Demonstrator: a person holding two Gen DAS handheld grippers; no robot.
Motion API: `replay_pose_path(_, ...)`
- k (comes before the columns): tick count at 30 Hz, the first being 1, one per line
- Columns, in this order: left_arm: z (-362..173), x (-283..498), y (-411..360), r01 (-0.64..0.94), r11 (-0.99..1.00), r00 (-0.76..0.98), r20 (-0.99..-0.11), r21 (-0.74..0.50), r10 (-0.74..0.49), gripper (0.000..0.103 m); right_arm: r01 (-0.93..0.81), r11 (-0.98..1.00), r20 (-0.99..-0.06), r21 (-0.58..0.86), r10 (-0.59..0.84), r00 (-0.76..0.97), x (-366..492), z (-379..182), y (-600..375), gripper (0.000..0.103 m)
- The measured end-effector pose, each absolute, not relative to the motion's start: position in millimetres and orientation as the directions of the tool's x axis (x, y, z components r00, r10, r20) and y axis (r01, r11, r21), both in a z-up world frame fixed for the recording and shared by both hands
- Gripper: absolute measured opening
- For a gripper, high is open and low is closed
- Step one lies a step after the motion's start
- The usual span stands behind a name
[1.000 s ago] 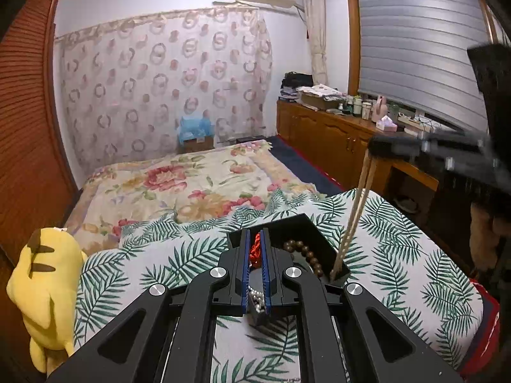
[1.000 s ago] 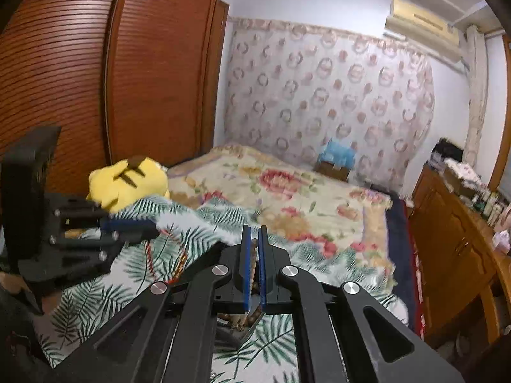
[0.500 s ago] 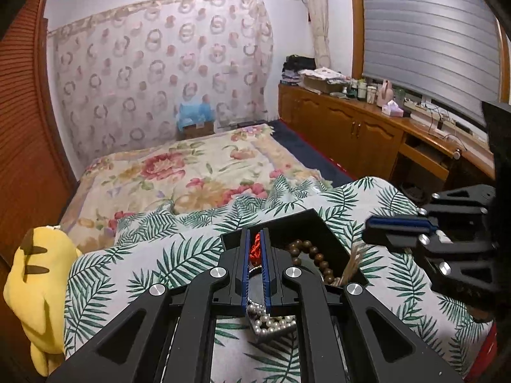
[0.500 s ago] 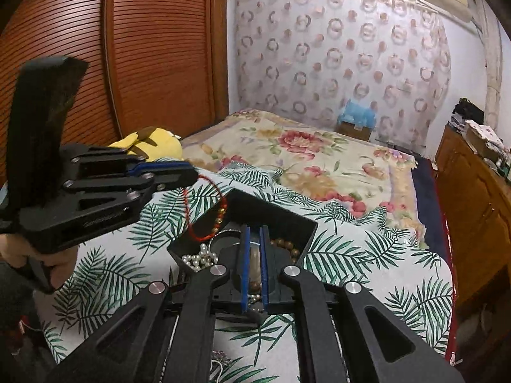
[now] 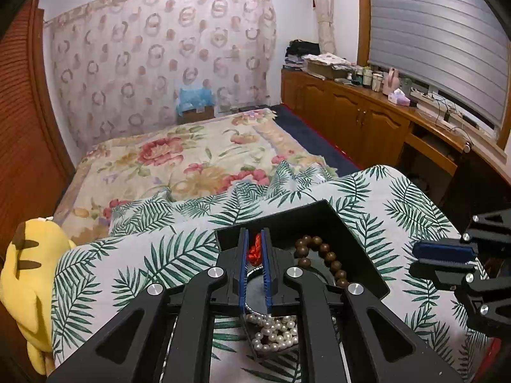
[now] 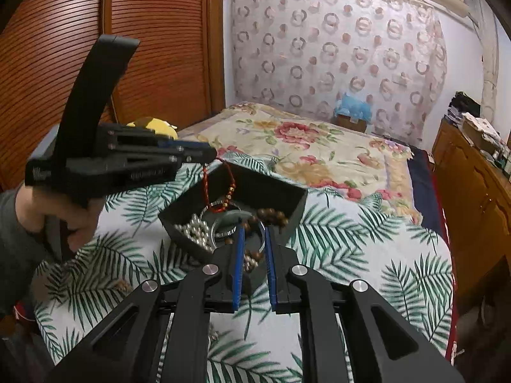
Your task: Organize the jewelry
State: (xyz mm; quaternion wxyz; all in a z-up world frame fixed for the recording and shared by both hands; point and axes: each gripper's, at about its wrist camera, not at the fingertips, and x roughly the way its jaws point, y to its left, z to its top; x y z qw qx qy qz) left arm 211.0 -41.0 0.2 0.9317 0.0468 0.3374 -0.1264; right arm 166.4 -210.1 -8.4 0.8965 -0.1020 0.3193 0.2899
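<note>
A black tray [image 6: 289, 206] is seen on a palm-leaf bedspread [image 6: 367, 255]. At its near end a pearl strand [image 5: 274, 335] is heaped, with a metal bangle [image 6: 223, 223] beside it and brown wooden beads [image 5: 322, 255] along the right. The right gripper [image 6: 254, 245] is held above the tray's near edge, its jaws parted with nothing between them. The left gripper [image 5: 254, 249] is closed on a red cord bracelet [image 6: 220, 188], which hangs down into the tray. Farther off, a yellow plush toy [image 5: 28, 274] lies at the left and a floral quilt [image 5: 191, 156] is spread beyond.
</note>
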Motion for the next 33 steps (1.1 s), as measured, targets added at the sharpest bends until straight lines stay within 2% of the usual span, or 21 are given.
replay_pose_path(1,-1,211,-41,0.27,0.963,0.738,-0.644,0.003,-0.205,0.009,-0.584,0.811,-0.634,0.006,0.455,0.626,164,-10,-212,0.015)
replay_pose_path(3,-3,210,-41,0.268,0.963,0.736,-0.646,0.008,-0.2,0.025,-0.582,0.813,-0.641,0.018,0.456,0.617,159,-15,-216,0.015)
replay_pose_path(4,-5,207,-41,0.271,0.963,0.736,-0.645,0.006,-0.204,0.029,-0.583,0.812,-0.646,0.025,0.459,0.611,155,-19,-218,0.015)
replay_pose_path(6,-7,201,-41,0.276,0.961,0.738,-0.643,0.01,-0.205,0.033,-0.589,0.807,-0.654,0.036,0.465,0.597,147,-27,-220,0.016)
replay_pose_path(9,-10,189,-39,0.282,0.959,0.739,-0.642,0.018,-0.205,0.041,-0.597,0.801,-0.663,0.048,0.473,0.58,136,-36,-220,0.035)
replay_pose_path(14,-19,169,-36,0.296,0.955,0.732,-0.647,0.017,-0.215,0.064,-0.611,0.787,-0.681,0.084,0.493,0.541,122,-52,-217,0.041)
replay_pose_path(17,-28,161,-36,0.308,0.951,0.719,-0.66,0.019,-0.219,0.074,-0.624,0.776,-0.702,0.091,0.494,0.513,117,-63,-211,0.046)
replay_pose_path(20,-37,153,-32,0.312,0.95,0.703,-0.674,0.006,-0.227,0.079,-0.635,0.767,-0.715,0.089,0.493,0.496,112,-70,-205,0.052)
replay_pose_path(27,-56,135,-24,0.313,0.949,0.669,-0.703,-0.028,-0.241,0.081,-0.656,0.752,-0.738,0.066,0.479,0.475,98,-79,-197,0.052)
replay_pose_path(29,-60,129,-25,0.318,0.948,0.663,-0.707,-0.031,-0.245,0.081,-0.659,0.75,-0.739,0.058,0.476,0.477,95,-80,-196,0.045)
replay_pose_path(31,-64,124,-24,0.318,0.947,0.658,-0.71,-0.04,-0.251,0.081,-0.661,0.748,-0.737,0.06,0.479,0.476,93,-79,-196,0.029)
replay_pose_path(33,-67,121,-23,0.316,0.947,0.654,-0.712,-0.05,-0.256,0.081,-0.663,0.746,-0.738,0.058,0.479,0.475,94,-79,-195,0.025)
